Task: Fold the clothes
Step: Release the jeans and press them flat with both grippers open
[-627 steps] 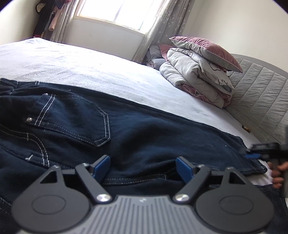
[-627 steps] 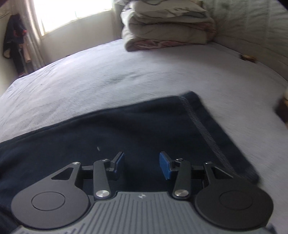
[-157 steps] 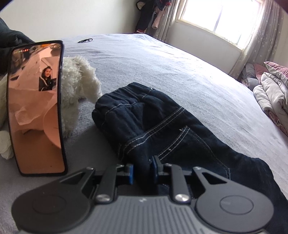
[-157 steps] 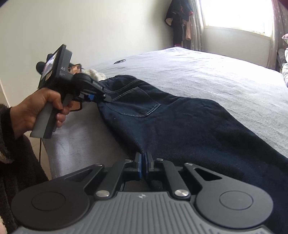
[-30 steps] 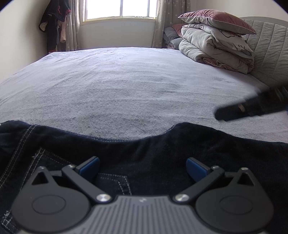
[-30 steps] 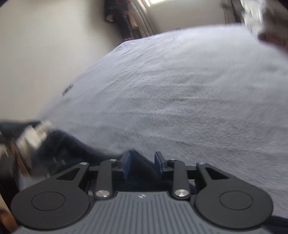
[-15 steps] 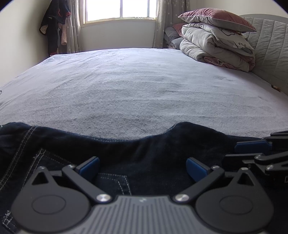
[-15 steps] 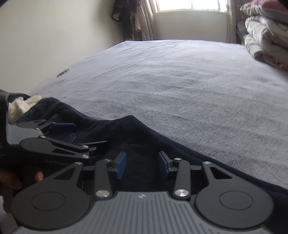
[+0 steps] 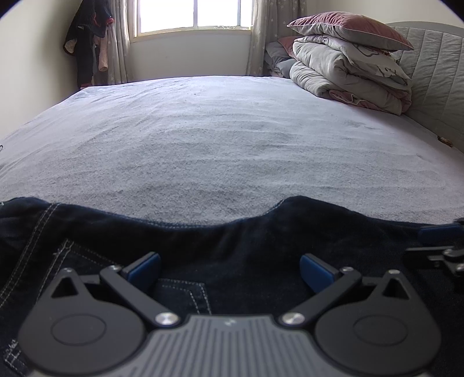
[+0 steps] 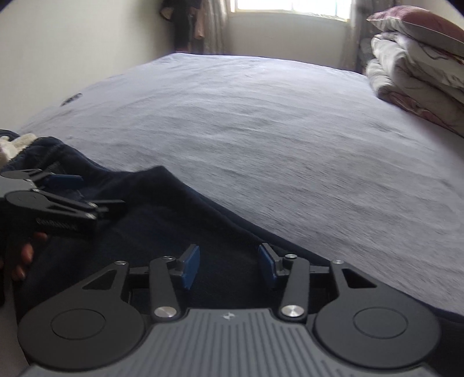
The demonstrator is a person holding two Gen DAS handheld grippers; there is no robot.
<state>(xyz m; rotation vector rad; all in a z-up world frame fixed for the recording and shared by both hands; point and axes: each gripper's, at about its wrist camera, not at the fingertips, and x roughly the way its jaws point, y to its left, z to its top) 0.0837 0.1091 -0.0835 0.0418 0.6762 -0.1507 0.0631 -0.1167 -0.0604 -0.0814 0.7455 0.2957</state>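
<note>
- At the near edge of the bed (image 9: 232,139), dark jeans (image 9: 246,240) lie flat, already doubled over by the look of it.
- Left gripper (image 9: 229,269): fingers wide, nothing clamped, hovering over the denim.
- Right gripper (image 10: 229,265): jaws opening over the cloth, pads not pressing on it.
- Looks like a release between folds; next move needs a fresh pinch on an edge.
- Long axis runs side to side along the bed edge, waistband (image 10: 43,150) end left.

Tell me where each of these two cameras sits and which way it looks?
Left wrist view: on the left gripper, looking across dark jeans and the bed towards the window; the right gripper's tip shows.
Right wrist view: on the right gripper, its jaws opening over the jeans; the left gripper and some fingers show.
Shared: jeans, bed, folded bedding.
</note>
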